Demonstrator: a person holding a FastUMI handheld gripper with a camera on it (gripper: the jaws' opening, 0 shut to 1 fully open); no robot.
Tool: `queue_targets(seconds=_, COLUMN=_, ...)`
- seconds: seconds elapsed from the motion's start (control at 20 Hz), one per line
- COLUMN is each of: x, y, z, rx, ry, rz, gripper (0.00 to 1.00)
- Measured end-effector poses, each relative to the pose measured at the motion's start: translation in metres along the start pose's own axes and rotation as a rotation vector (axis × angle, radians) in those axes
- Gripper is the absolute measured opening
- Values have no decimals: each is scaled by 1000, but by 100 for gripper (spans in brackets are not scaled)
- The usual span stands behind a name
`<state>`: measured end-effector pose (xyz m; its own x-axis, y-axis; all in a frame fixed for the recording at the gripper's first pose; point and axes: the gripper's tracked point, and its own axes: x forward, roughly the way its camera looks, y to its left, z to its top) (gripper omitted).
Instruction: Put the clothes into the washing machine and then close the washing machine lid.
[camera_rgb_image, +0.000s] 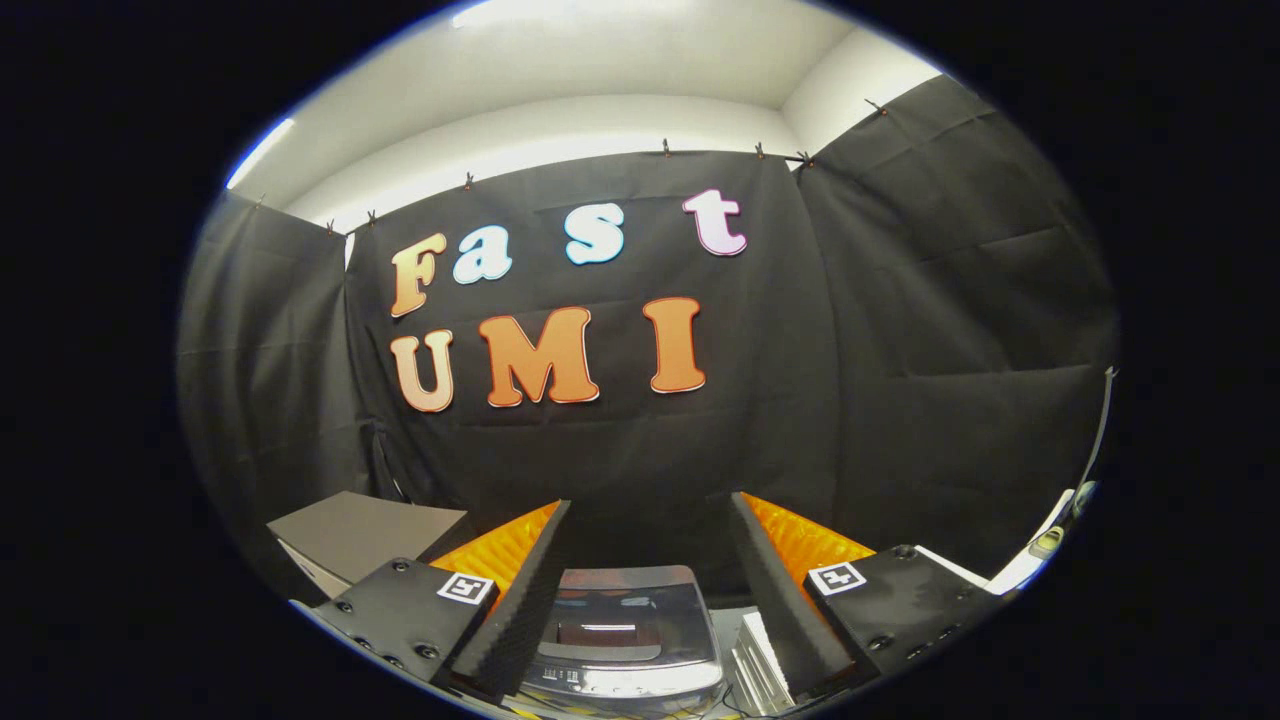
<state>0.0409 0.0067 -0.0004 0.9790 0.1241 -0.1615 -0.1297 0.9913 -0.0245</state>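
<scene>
Spread wide, hand-held gripper (650, 590) holds nothing above one lid-shut washing machine (625, 630).

- You face a black cloth wall (620, 440) hung by small clips (665, 148) along its top edge, creased and folded.
- More black cloth closes you in at the left side (260, 340) and the right side (960, 300).
- Above the cloth you see a pale wall (560, 125) and a white ceiling (600, 50), with a bright strip of light (258, 152) at the upper left.
- Low on the left stands a grey box-like surface (360, 530) against the cloth.
</scene>
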Motion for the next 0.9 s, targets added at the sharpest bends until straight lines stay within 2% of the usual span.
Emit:
queue_targets(seconds=0.4, x=-25, y=-17, z=2, rx=10, ry=-3, rz=-31, gripper=99)
queue_targets(seconds=0.9, x=-32, y=-13, z=1, rx=18, ry=11, rz=-14, gripper=99)
